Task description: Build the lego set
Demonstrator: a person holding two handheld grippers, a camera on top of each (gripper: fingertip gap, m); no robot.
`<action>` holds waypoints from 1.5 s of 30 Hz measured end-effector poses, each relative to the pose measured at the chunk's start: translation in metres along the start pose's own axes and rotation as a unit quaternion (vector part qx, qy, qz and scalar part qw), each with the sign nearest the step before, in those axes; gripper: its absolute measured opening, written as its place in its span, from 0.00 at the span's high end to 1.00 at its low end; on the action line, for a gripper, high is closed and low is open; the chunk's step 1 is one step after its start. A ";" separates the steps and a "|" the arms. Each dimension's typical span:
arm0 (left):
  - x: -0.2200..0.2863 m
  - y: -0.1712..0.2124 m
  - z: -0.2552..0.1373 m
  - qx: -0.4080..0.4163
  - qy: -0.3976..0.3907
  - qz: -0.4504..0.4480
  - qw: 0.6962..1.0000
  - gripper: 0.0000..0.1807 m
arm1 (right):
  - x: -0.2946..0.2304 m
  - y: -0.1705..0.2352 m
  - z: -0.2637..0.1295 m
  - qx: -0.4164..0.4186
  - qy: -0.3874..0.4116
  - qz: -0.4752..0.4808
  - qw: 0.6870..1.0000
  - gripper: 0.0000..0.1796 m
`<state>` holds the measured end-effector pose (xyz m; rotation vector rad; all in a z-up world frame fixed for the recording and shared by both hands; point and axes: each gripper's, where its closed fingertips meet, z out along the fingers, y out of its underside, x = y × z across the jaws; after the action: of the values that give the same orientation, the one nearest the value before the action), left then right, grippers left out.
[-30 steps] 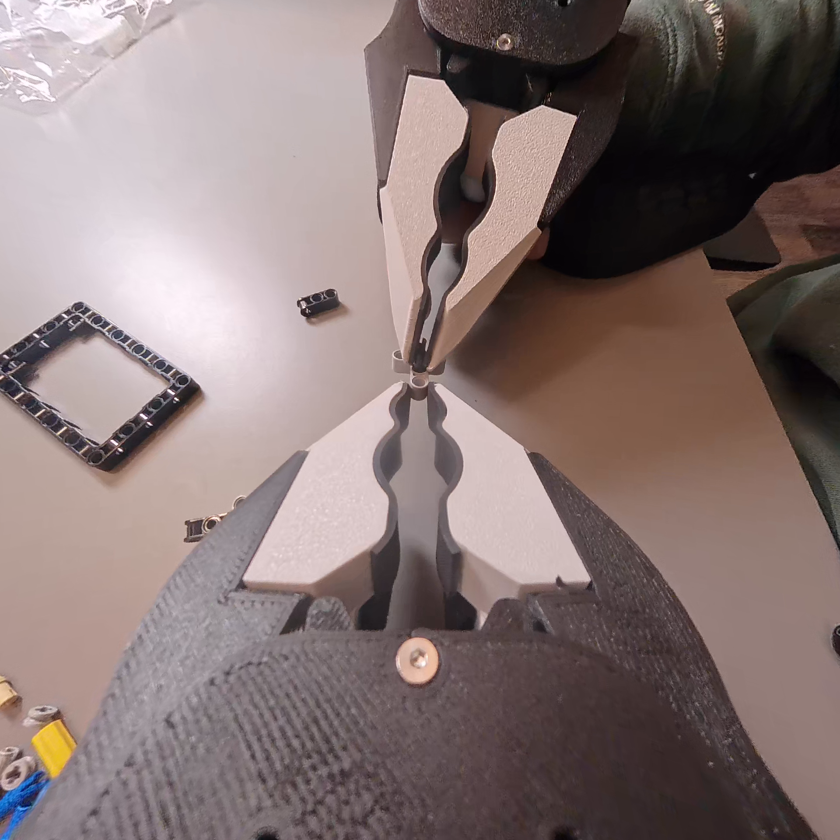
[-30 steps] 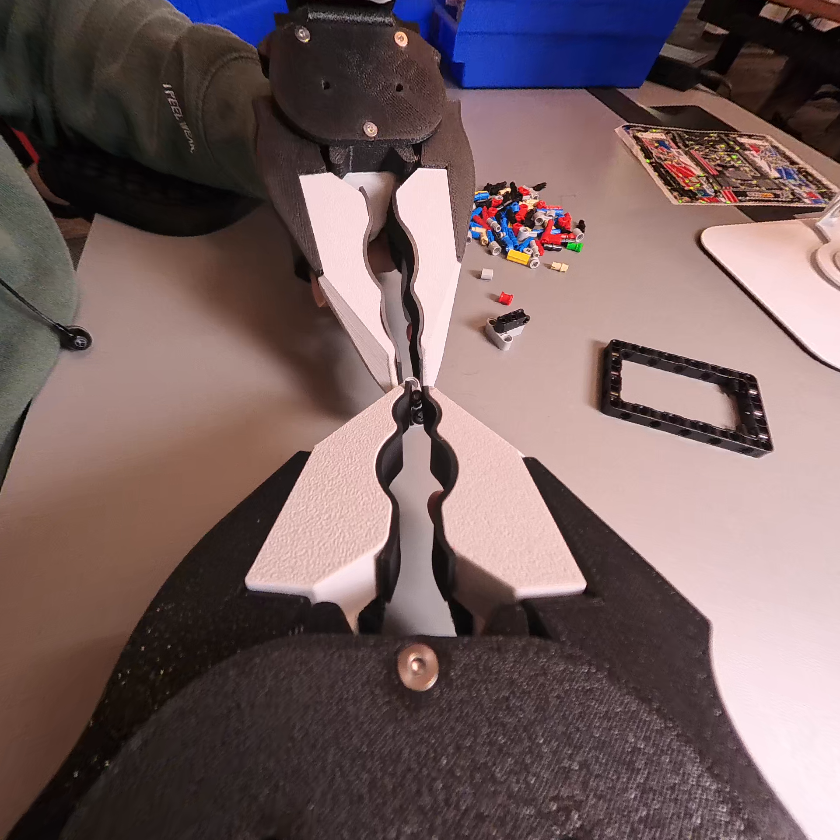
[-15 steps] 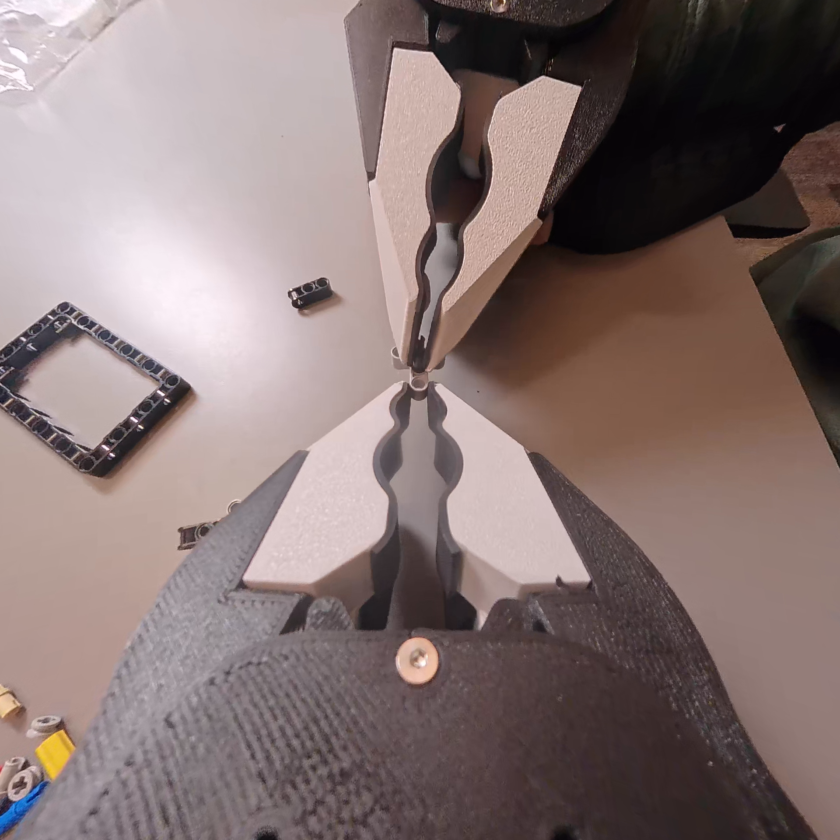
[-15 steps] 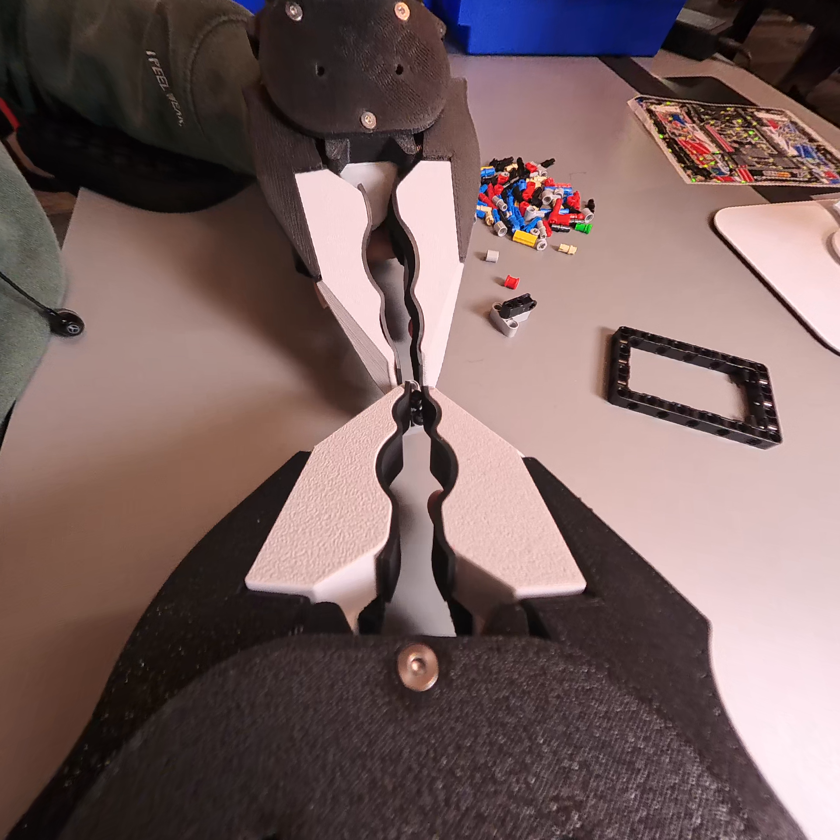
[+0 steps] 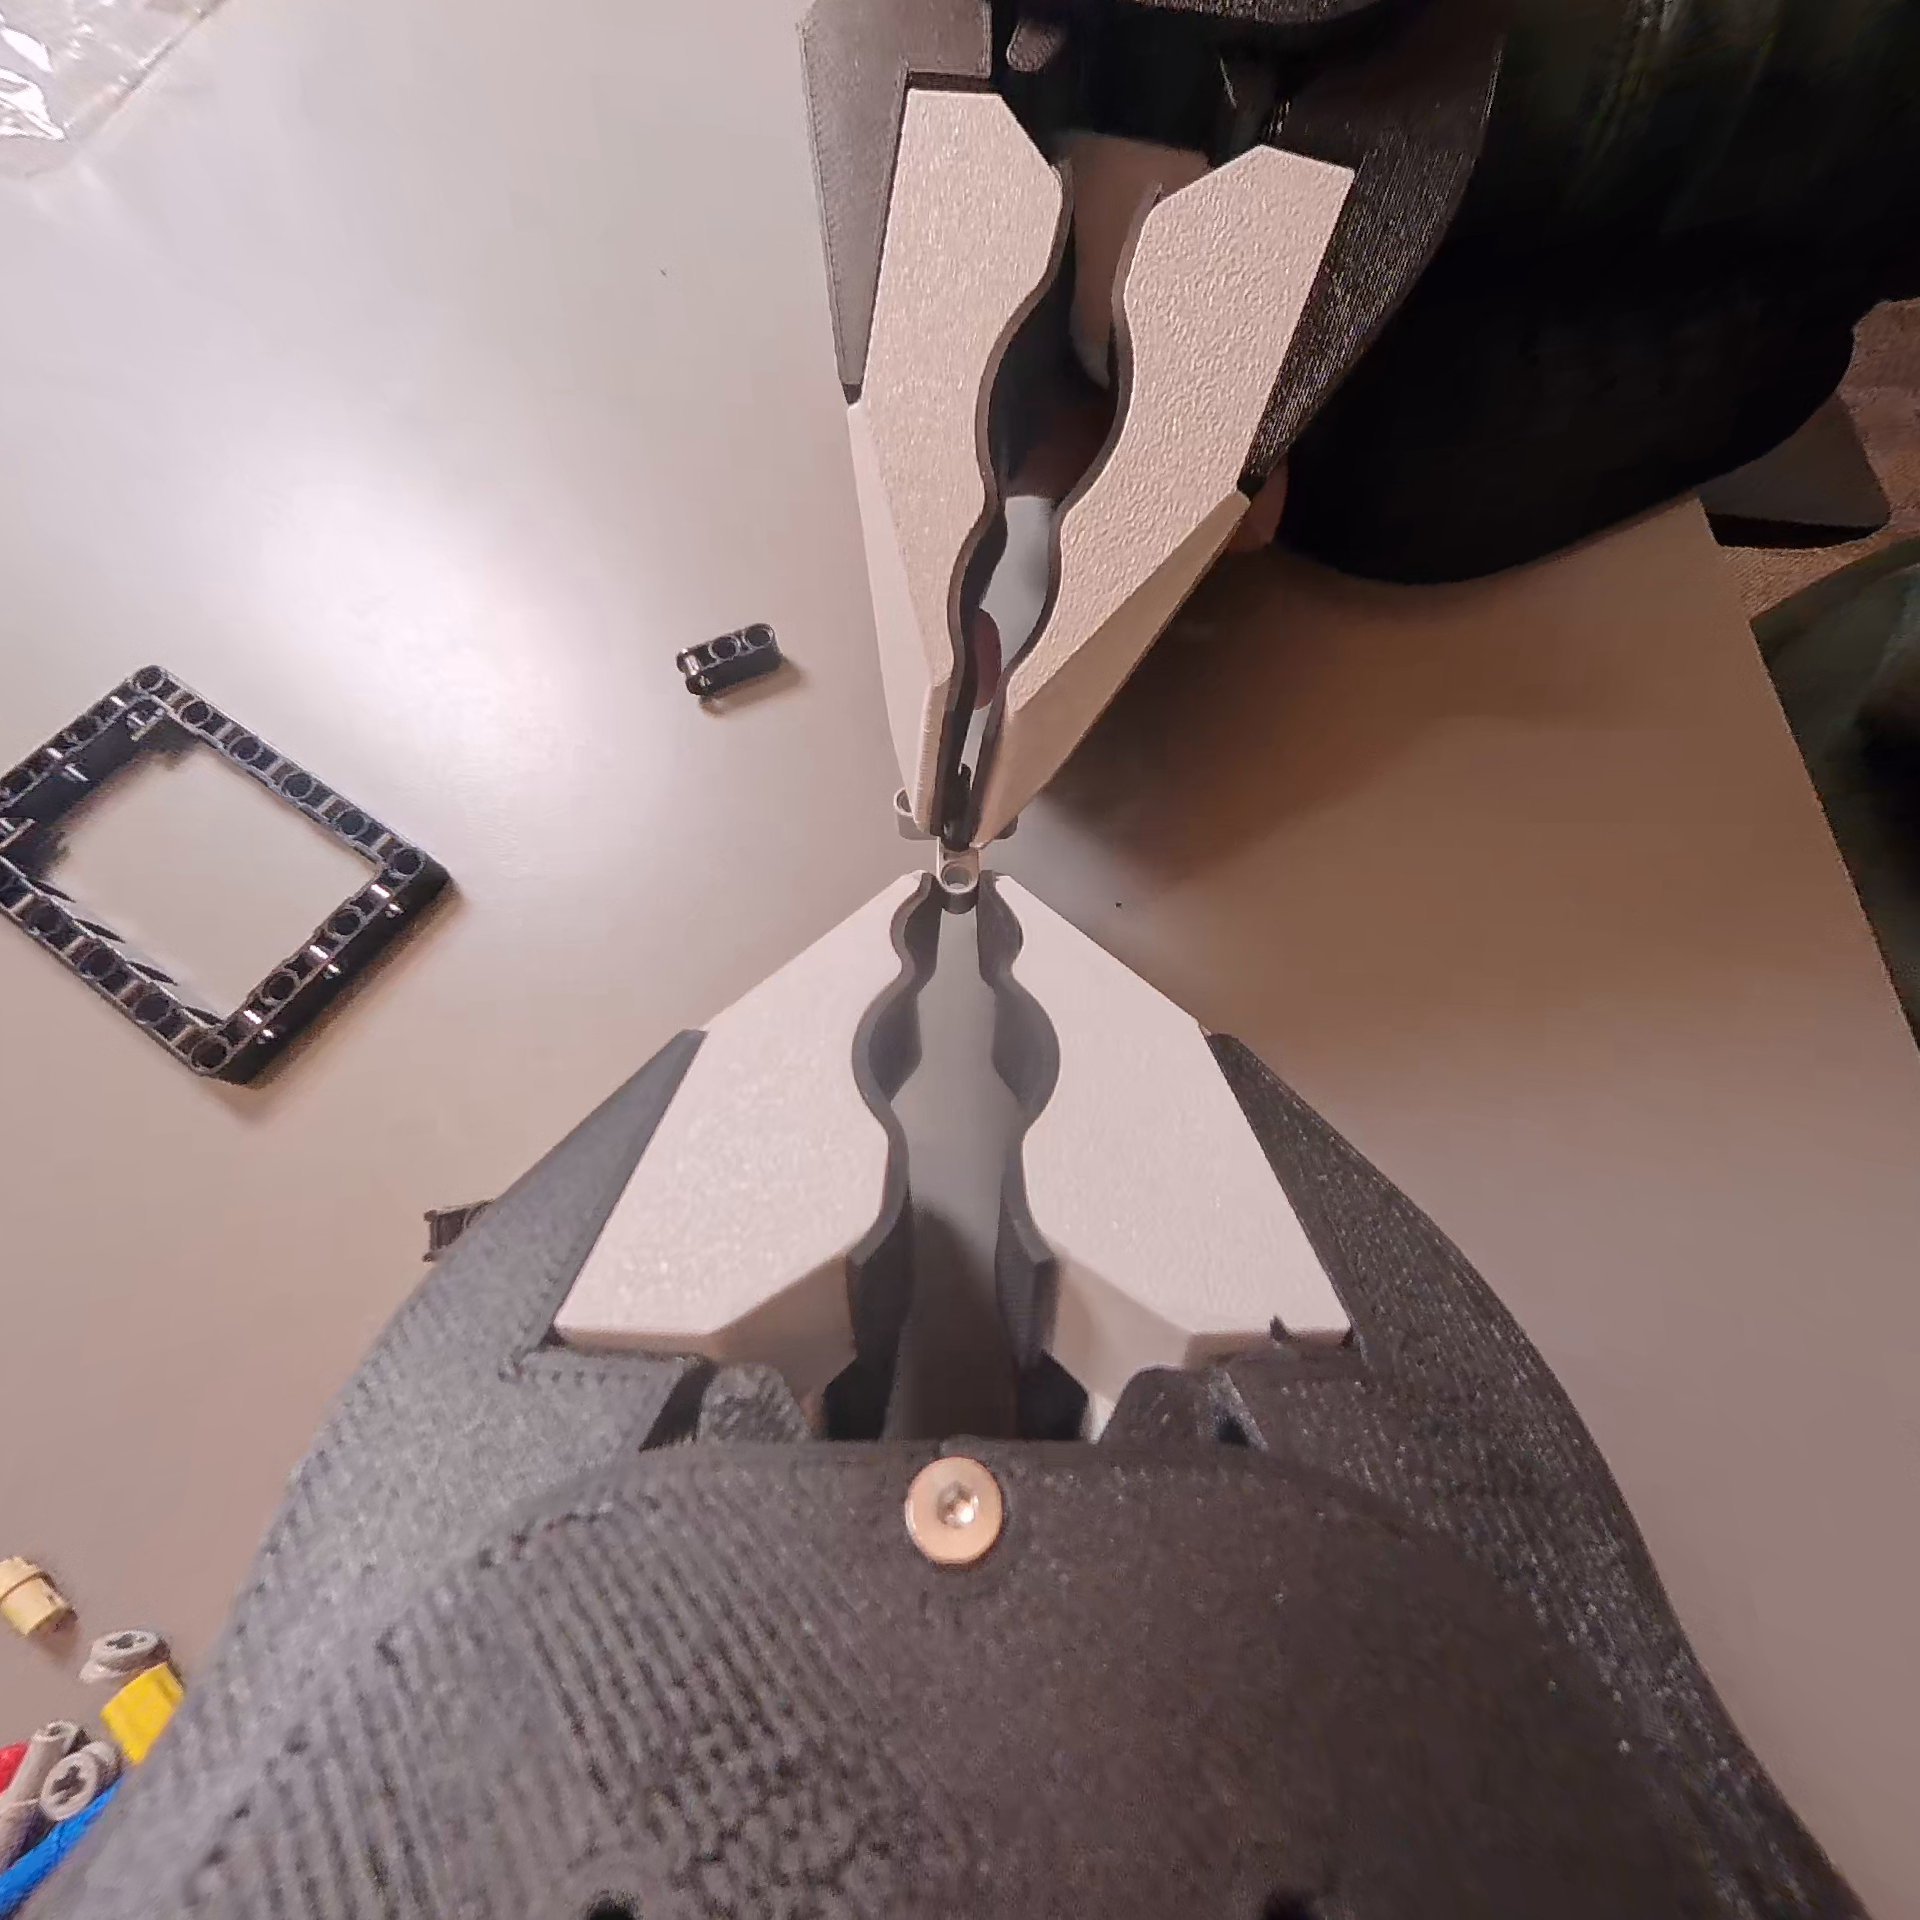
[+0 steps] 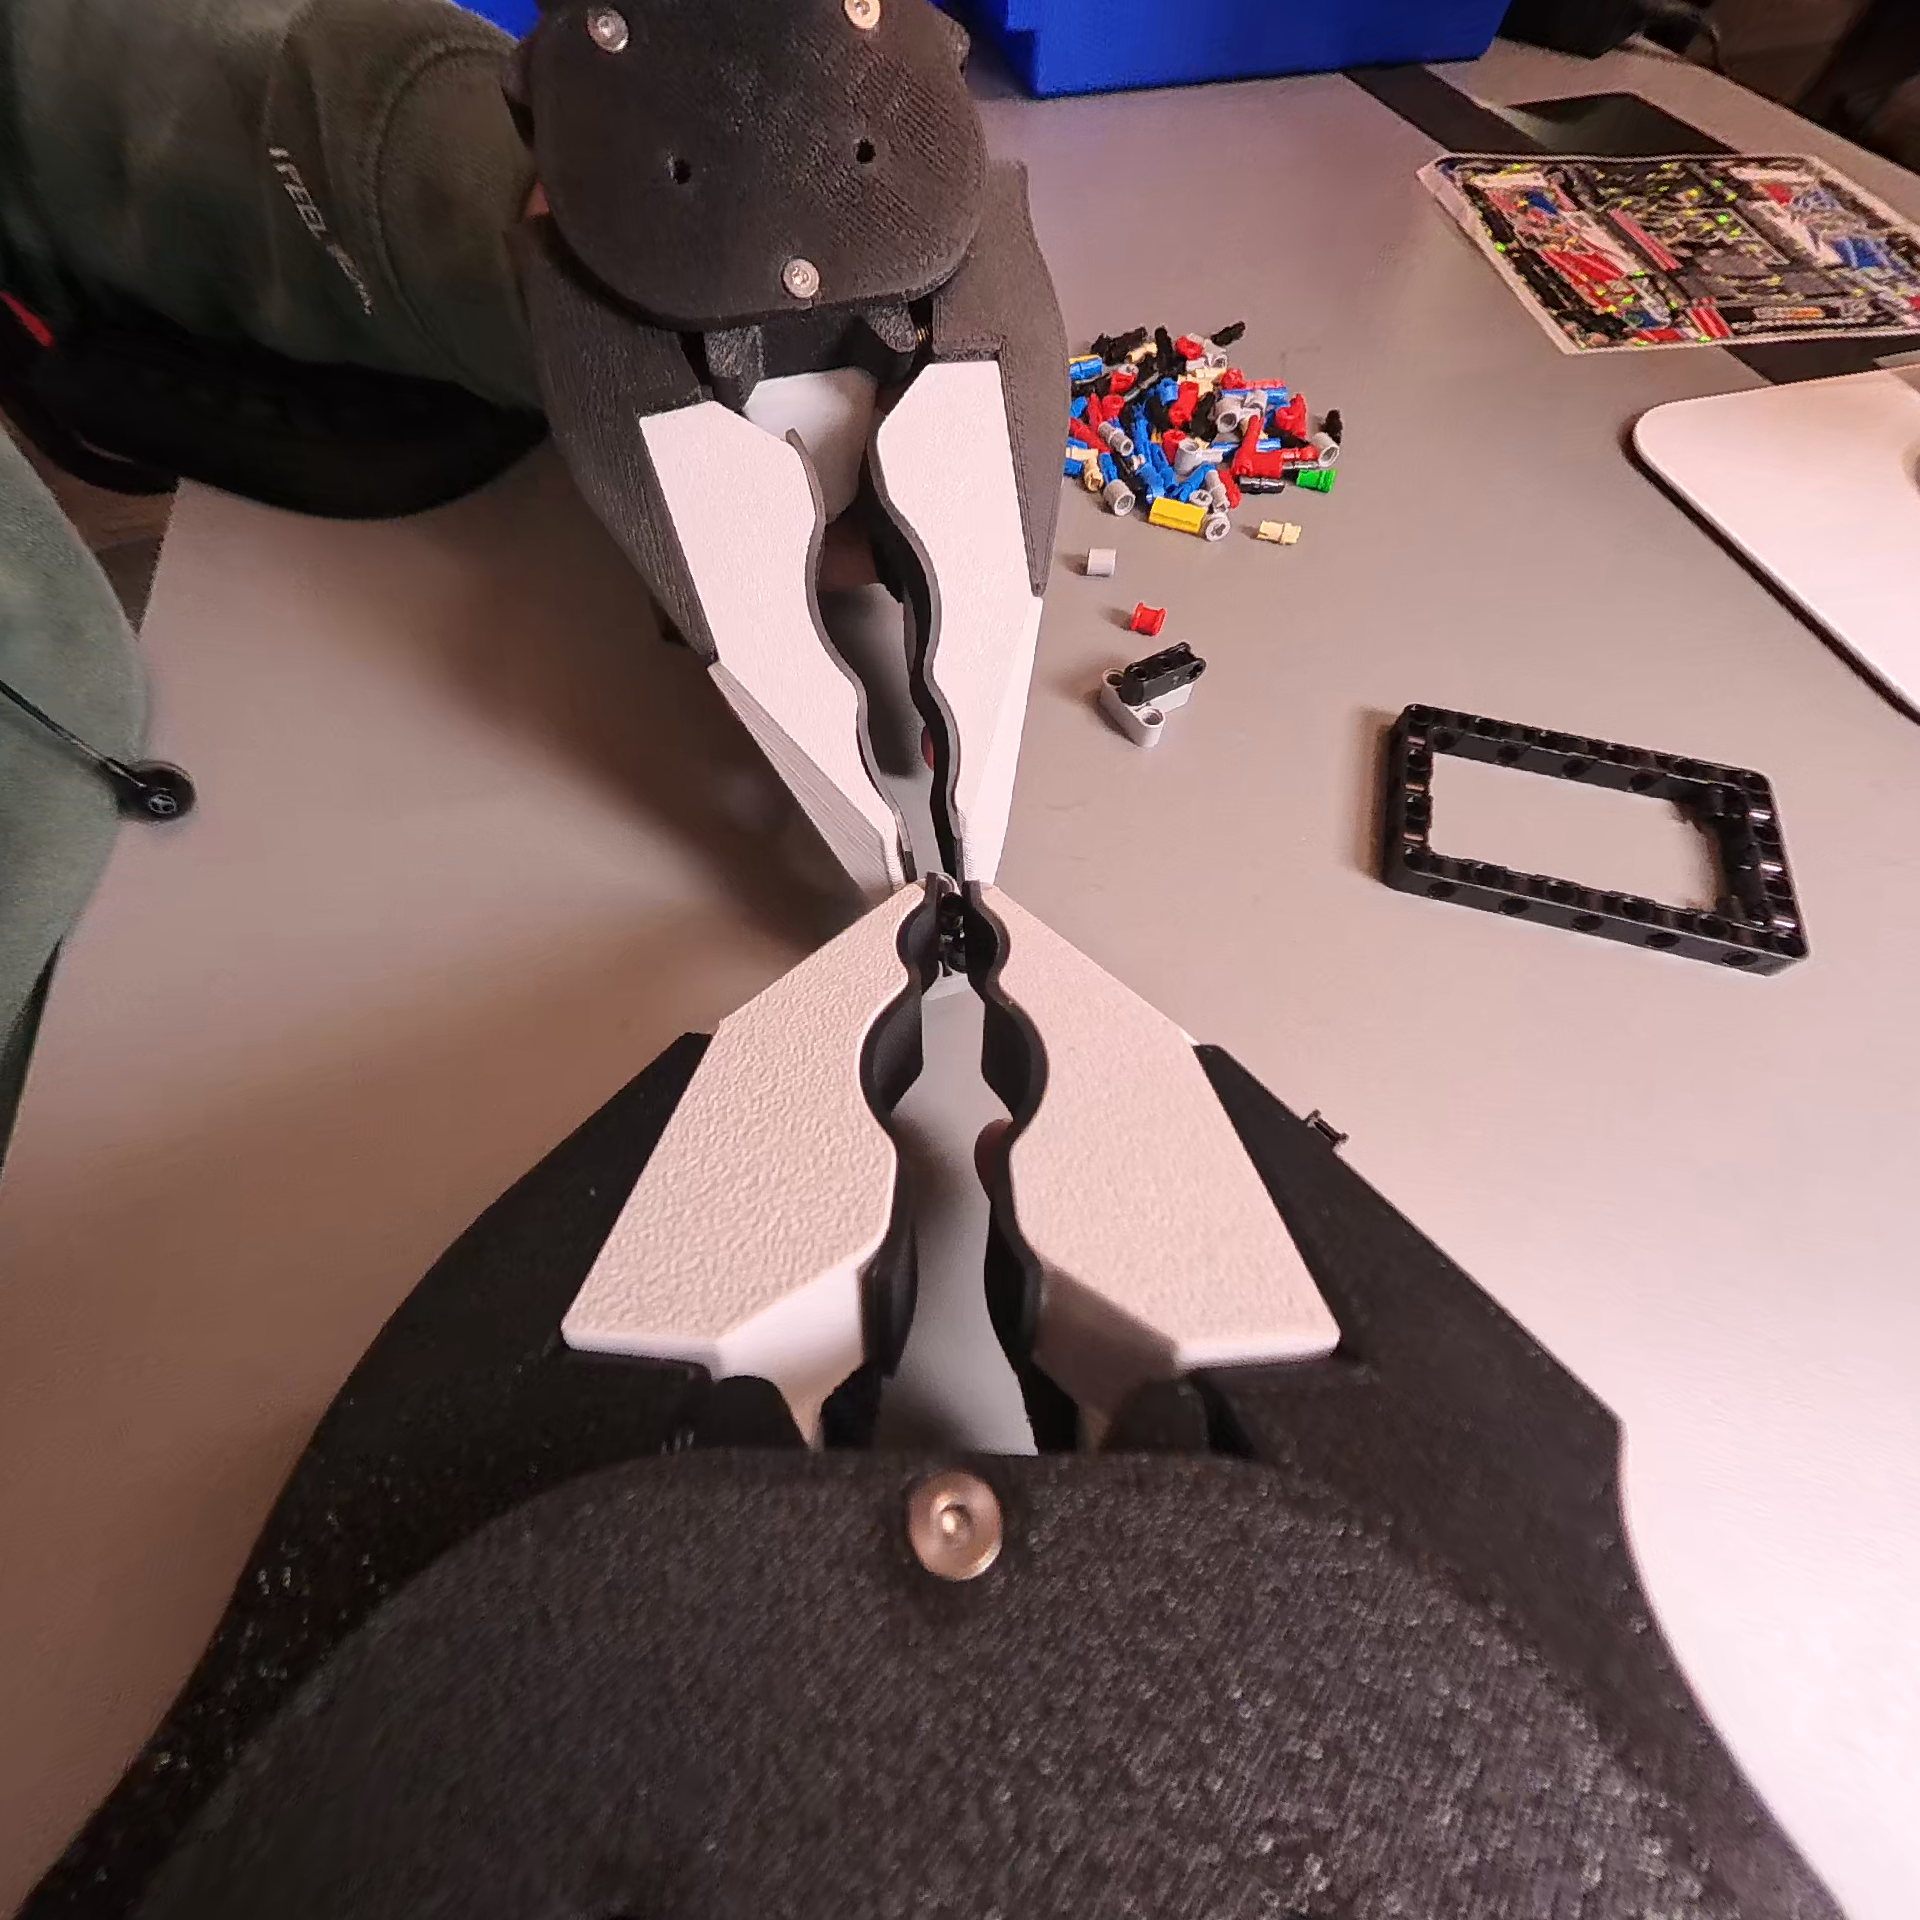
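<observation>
My left claw [image 5: 958, 883] is clamped on a small grey piece [image 5: 958, 871], and my right claw [image 6: 951, 914] is pinched on a black pin [image 6: 951, 928]; the tips meet nose to nose above the table [image 5: 1455, 935]. To seat the pin I should line it up with the grey piece's hole and push straight, not twist. The joint is tiny and half hidden by fingertips, so I cannot tell if they are mated. The black frame [image 6: 1590, 831] lies untouched beside the parts pile [image 6: 1195, 436].

A grey table taking the room's light

The smooth table top [image 6: 1558, 1195] is glowing under soft overhead light (a pale sheen is spreading across it), while blue bins [image 6: 1226, 42] are standing along its far edge and brownish floor [image 5: 1881, 353] is showing beyond one corner.
</observation>
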<state>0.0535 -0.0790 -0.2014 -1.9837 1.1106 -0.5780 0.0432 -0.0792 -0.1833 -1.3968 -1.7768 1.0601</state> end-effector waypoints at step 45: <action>0.002 -0.037 -0.027 0.097 -0.027 0.054 0.993 0.97 | -0.001 -0.027 -0.024 0.119 -0.010 -0.055 0.991 0.96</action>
<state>0.0545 -0.0801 -0.1554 -1.7514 1.0785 -0.5504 0.0513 -0.0782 -0.1479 -1.1359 -1.6591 1.1862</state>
